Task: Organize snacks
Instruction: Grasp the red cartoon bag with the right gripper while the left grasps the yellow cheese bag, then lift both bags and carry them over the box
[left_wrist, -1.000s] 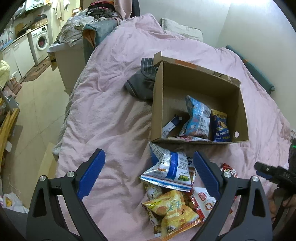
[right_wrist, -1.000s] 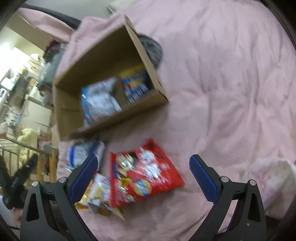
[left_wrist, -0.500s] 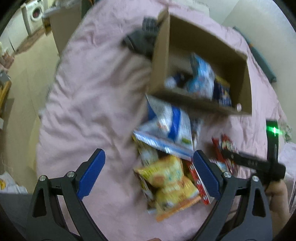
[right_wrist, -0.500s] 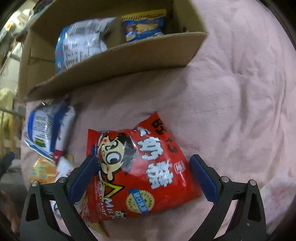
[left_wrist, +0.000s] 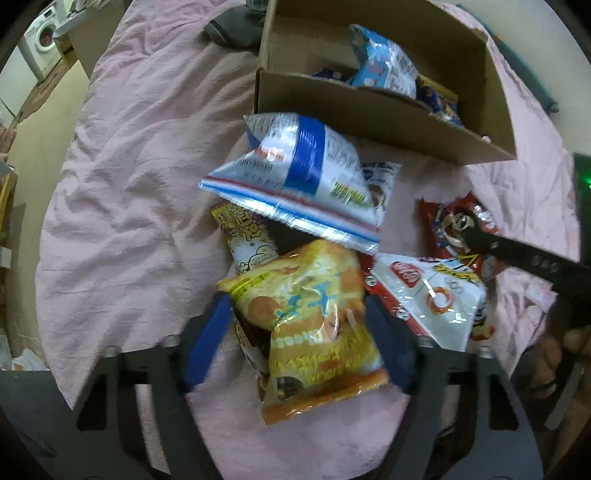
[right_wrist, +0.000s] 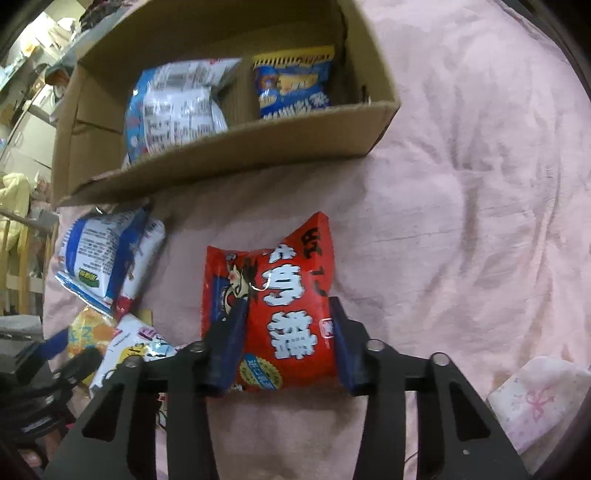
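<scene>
**So, both grippers on snack bags, box half filled**

Right now my right gripper (right_wrist: 286, 343) has its blue pads pressed in on either side of the red candy bag (right_wrist: 284, 306), and the bag is crumpled and pinched up between them, so that one's clamped. It sits on the pink bedspread (right_wrist: 461, 221), a little in front of the cardboard box (right_wrist: 258, 147).

My left gripper (left_wrist: 299, 343) has its pads on either side of the yellow snack bag (left_wrist: 314, 325), touching or nearly touching it. That frame is a bit smeared, so I can't tell if it's a real squeeze or just framing the bag. The jaws are maybe half closed.

The yellow bag lies on top of the loose pile: a white-and-blue bag (left_wrist: 299, 173) above it and closer to the box, a white bag with red trim (left_wrist: 428, 295) just to its right, and a small yellow-labelled packet (left_wrist: 245, 236) poking out underneath.

Inside the box, a light blue-and-white bag (right_wrist: 173, 107) leans on the left and a dark blue bag with a yellow top edge (right_wrist: 293, 85) stands at the right end. A dark piece of clothing (left_wrist: 232, 26) lies beside the box's far corner.
</scene>
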